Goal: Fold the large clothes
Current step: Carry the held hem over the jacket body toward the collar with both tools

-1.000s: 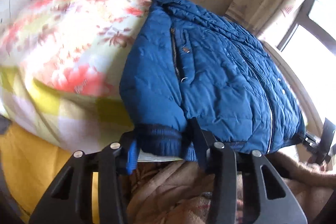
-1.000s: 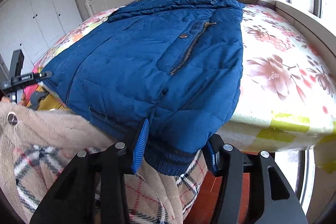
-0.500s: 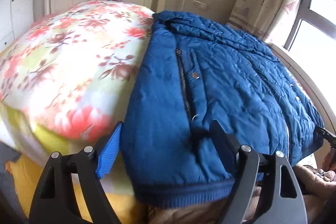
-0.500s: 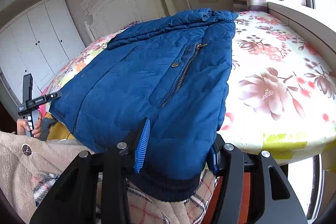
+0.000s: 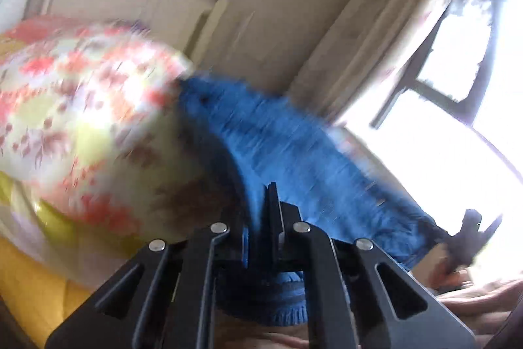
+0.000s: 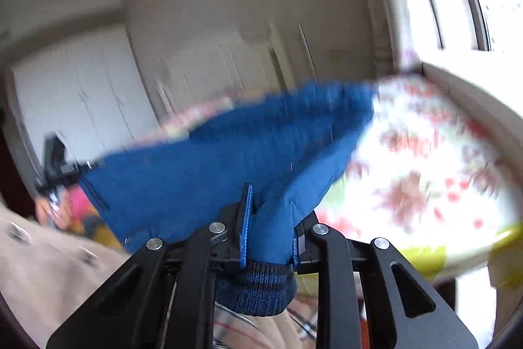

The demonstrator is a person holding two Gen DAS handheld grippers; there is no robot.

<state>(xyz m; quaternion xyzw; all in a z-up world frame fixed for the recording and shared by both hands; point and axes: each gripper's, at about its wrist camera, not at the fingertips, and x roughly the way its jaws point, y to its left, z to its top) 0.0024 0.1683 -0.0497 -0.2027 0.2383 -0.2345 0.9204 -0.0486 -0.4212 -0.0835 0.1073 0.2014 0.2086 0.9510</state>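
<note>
Both frames pretty blurry. Blue jacket point(image 5: 294, 159) pinched at the ribbed hem by the left gripper point(image 5: 261, 218), jaws nearly closed on the fabric. Same deal on the right gripper point(image 6: 271, 224): jaws clamped on the knit cuff point(image 6: 258, 287). Stretched over the floral bed point(image 6: 425, 159), running from hem toward 12 o'clock, collar at the far end.

My jacket point(image 5: 294, 152) is solid royal blue; its ribbed hem point(image 6: 258, 290) is a darker navy-blue knit. My left claw point(image 5: 261, 237) and right claw point(image 6: 268, 237) are black with blue finger pads. The bedsheet point(image 6: 425, 159) is white with red-pink flowers and yellow-green bands. My coat point(image 6: 49, 277) is beige
</note>
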